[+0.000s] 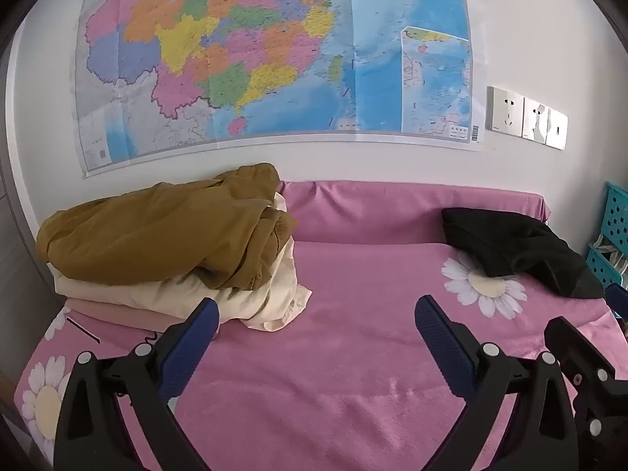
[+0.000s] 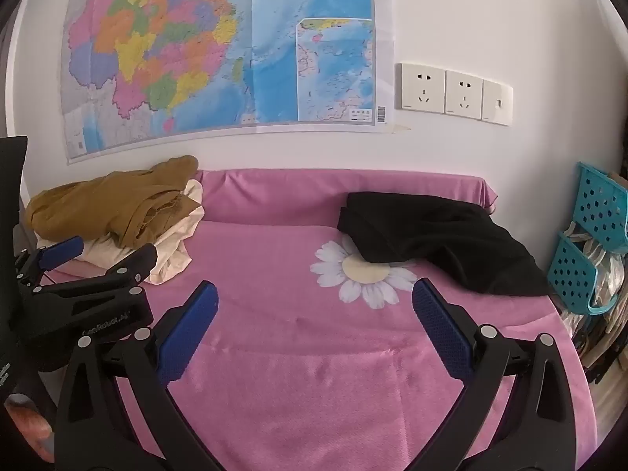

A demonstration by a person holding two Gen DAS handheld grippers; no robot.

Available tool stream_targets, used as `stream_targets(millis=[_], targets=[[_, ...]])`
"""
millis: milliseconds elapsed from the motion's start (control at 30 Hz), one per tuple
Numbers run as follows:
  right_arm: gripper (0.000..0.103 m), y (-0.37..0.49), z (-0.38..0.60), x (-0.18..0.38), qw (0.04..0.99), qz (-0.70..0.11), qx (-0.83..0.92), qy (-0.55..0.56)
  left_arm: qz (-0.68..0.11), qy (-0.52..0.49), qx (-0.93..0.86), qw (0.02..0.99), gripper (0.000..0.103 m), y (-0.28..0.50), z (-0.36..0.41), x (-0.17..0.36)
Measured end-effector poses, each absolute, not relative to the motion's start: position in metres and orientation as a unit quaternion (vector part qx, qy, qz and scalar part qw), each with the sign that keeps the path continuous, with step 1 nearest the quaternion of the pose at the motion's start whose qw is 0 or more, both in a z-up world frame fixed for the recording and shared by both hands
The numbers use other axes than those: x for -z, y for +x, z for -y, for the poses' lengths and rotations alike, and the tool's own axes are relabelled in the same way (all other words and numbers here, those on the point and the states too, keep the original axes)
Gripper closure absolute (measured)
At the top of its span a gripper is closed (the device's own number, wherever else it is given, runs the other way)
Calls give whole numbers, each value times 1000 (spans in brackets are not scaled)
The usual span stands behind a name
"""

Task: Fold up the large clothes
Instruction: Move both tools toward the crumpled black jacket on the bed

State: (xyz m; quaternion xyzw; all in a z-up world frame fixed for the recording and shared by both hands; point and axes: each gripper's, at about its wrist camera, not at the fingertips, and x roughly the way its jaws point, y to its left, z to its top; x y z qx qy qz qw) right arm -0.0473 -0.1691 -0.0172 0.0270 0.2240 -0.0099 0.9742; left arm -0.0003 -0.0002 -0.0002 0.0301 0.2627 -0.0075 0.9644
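Note:
A crumpled mustard-brown garment (image 1: 157, 231) (image 2: 114, 206) lies on top of a cream garment (image 1: 219, 298) (image 2: 176, 247) and a folded pink piece (image 1: 117, 312) at the left back of the pink bed (image 1: 333, 373) (image 2: 314, 353). A black garment (image 1: 518, 251) (image 2: 435, 235) lies crumpled at the right back. My left gripper (image 1: 316, 314) is open and empty above the bed's middle; it also shows in the right wrist view (image 2: 98, 255). My right gripper (image 2: 314, 298) is open and empty, to the right of the left one.
A map (image 1: 274, 51) (image 2: 219, 51) hangs on the white wall above the bed. Wall sockets (image 1: 526, 117) (image 2: 451, 92) sit to its right. Teal plastic baskets (image 2: 592, 235) (image 1: 612, 235) stand past the bed's right edge. The sheet has daisy prints (image 2: 365, 274).

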Motion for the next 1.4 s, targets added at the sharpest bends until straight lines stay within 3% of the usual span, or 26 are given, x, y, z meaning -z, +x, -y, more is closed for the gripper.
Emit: stream_targets(millis=[1400], targets=[[5, -51, 194, 19, 972, -228, 33, 55, -273, 37, 40, 961, 6, -4, 22, 1]])
